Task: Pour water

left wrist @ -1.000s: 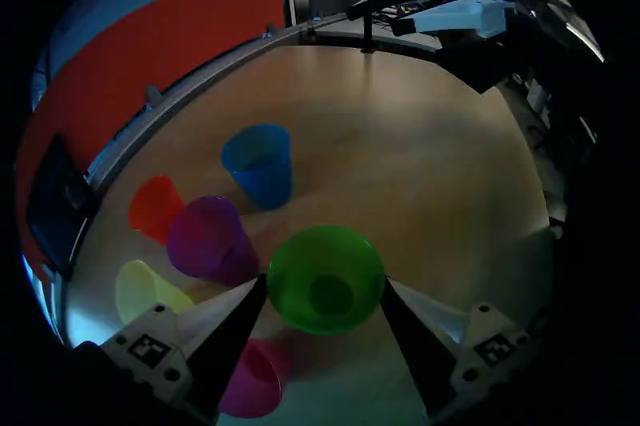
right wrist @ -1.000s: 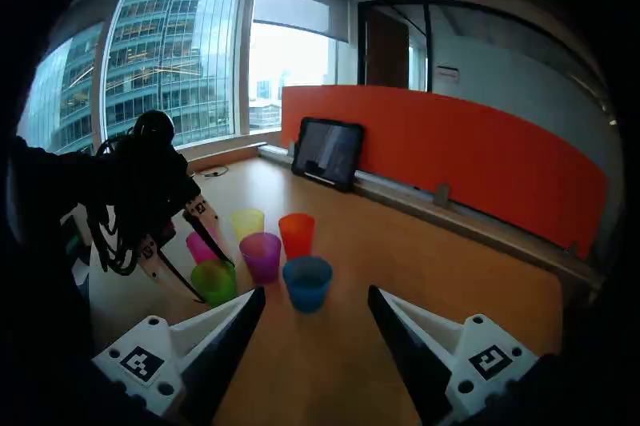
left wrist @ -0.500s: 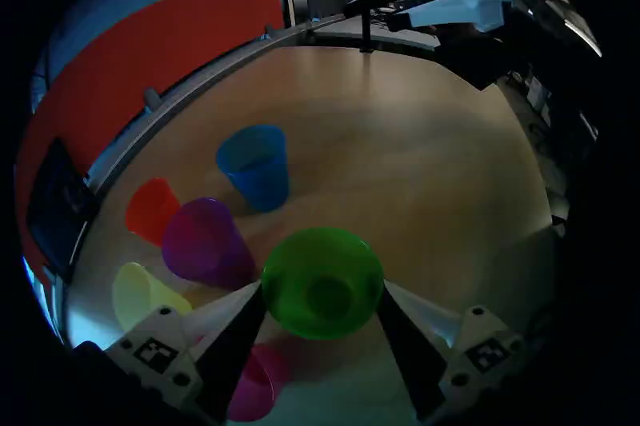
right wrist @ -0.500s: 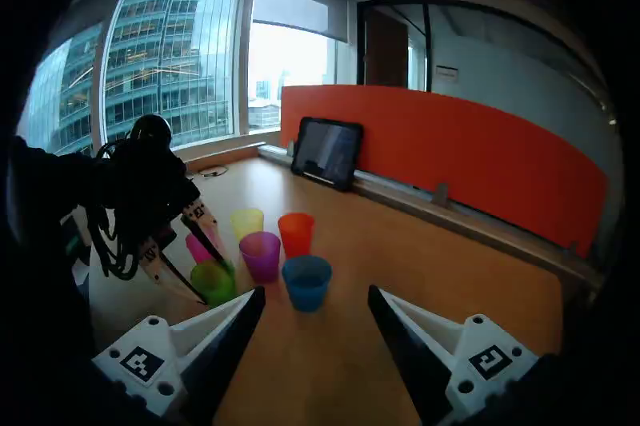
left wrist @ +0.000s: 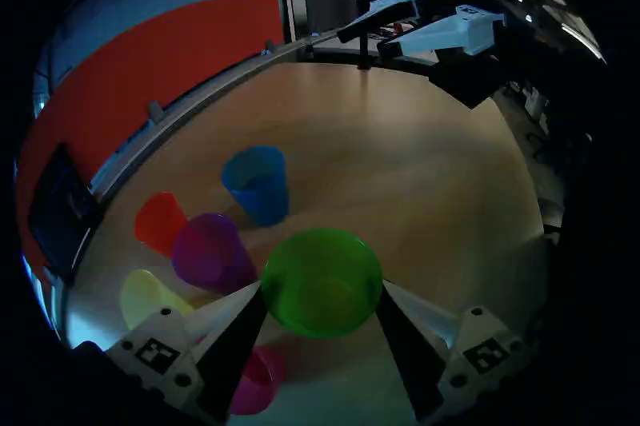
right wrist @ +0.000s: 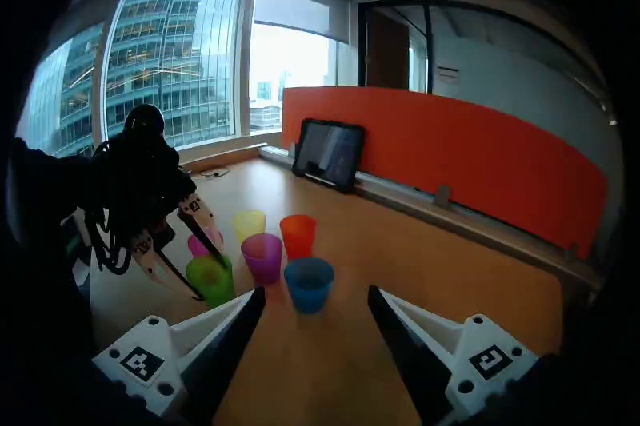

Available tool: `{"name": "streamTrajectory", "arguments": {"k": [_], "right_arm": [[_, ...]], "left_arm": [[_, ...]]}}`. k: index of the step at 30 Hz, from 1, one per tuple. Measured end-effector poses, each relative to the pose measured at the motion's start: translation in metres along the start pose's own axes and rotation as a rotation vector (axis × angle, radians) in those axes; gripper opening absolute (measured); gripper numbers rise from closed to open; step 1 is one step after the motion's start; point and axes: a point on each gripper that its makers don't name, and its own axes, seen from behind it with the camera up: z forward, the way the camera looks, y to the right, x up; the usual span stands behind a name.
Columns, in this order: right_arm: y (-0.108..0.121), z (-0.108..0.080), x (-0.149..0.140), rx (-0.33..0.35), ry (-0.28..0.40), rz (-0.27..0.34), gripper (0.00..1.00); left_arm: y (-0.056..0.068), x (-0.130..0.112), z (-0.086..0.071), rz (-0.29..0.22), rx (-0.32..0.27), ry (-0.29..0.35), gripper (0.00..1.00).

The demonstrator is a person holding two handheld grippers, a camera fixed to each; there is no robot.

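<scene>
Fingers of our left gripper (left wrist: 318,290) are clenched on the green cup (left wrist: 322,262), one on each side of its wall. Its open mouth faces up between the tips. In the right gripper view it looks raised just off the table (left wrist: 432,186), though we cannot be sure. Whether it holds water we cannot tell.

Ahead of these fingers and to their left stands the blue cup (left wrist: 258,185). The purple cup (left wrist: 210,252) is nearer, just beside the left finger, with the orange cup (left wrist: 160,222) and yellow cup (left wrist: 144,296) beyond it. A pink cup (left wrist: 258,378) sits under that same finger.

Our right gripper (right wrist: 316,292) is spread wide with nothing in it. The blue cup stands just ahead of its tips, in line with the gap.

We judge the step to be carrying the source cup toward a receiver, with pouring not yet begun. Next we need to bring the green rim over one cup, probably the blue, and tilt slowly. The squeeze must stay firm, and the crowded neighbours must not be knocked.
</scene>
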Motion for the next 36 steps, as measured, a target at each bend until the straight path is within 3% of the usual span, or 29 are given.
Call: {"name": "streamTrajectory", "arguments": {"k": [16,36], "right_arm": [[0.003,0.011,0.0,-0.008,-0.004,-0.002,0.99],[-0.001,0.035,-0.009,0.007,-0.03,-0.017,0.99]], "left_arm": [[-0.013,0.027,-0.043,-0.026,0.085,0.142,0.87],[-0.04,0.067,-0.099,-0.056,0.175,0.295,0.88]]}}
